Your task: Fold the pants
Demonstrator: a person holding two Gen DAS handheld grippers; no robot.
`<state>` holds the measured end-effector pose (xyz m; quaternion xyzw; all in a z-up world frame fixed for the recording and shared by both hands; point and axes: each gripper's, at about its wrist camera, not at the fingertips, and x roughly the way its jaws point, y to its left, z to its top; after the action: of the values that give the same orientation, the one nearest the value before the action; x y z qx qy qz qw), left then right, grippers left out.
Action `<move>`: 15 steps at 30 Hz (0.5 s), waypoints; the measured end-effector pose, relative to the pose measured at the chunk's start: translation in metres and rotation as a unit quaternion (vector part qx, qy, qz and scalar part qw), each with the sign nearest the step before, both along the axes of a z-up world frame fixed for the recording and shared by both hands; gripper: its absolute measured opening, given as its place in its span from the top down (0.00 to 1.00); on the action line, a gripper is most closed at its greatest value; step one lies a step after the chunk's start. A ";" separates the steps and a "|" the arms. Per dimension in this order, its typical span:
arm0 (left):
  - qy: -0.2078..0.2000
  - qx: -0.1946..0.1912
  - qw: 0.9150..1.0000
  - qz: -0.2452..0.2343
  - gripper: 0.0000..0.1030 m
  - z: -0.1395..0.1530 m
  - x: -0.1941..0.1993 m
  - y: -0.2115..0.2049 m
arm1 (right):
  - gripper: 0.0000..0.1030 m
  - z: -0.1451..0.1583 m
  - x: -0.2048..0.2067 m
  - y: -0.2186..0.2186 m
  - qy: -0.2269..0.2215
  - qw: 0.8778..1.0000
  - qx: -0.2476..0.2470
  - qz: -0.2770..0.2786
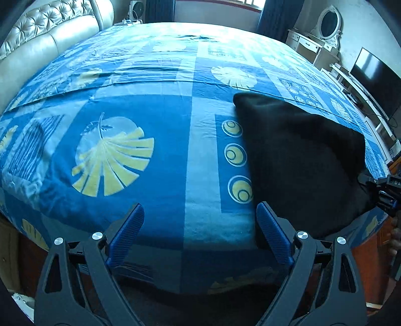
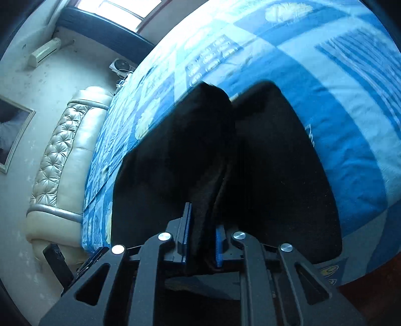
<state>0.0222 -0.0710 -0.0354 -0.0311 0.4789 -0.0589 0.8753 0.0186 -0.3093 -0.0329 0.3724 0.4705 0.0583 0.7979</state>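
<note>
1. Right gripper (image 2: 200,240) clamps a raised fold of the black pants (image 2: 275,175), which stretch straight ahead across the bed (image 2: 351,150).
2. Left gripper (image 1: 198,235) gapes empty; the pants lie just right of it.

Blue patterned bedsheet (image 1: 163,213), tufted headboard (image 1: 50,32), television (image 1: 376,75), vanity mirror (image 1: 329,21).
</note>
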 end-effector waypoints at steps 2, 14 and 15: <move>-0.004 -0.001 1.000 -0.004 0.12 0.001 -0.003 -0.002 | 0.89 0.016 -0.004 -0.001 -0.024 1.000 -0.010 0.002; -0.004 0.005 1.000 -0.024 0.12 -0.002 0.008 -0.028 | 0.90 0.005 -0.023 -0.041 -0.027 0.999 -0.043 -0.020; -0.002 0.011 1.000 -0.025 0.12 -0.005 0.009 -0.031 | 0.90 -0.003 -0.022 -0.042 -0.024 0.999 -0.038 -0.022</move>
<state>0.0311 -0.1022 -0.0399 -0.0095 0.4785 -0.0761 0.8748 -0.0034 -0.3510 -0.0360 0.3510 0.4449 0.0316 0.8233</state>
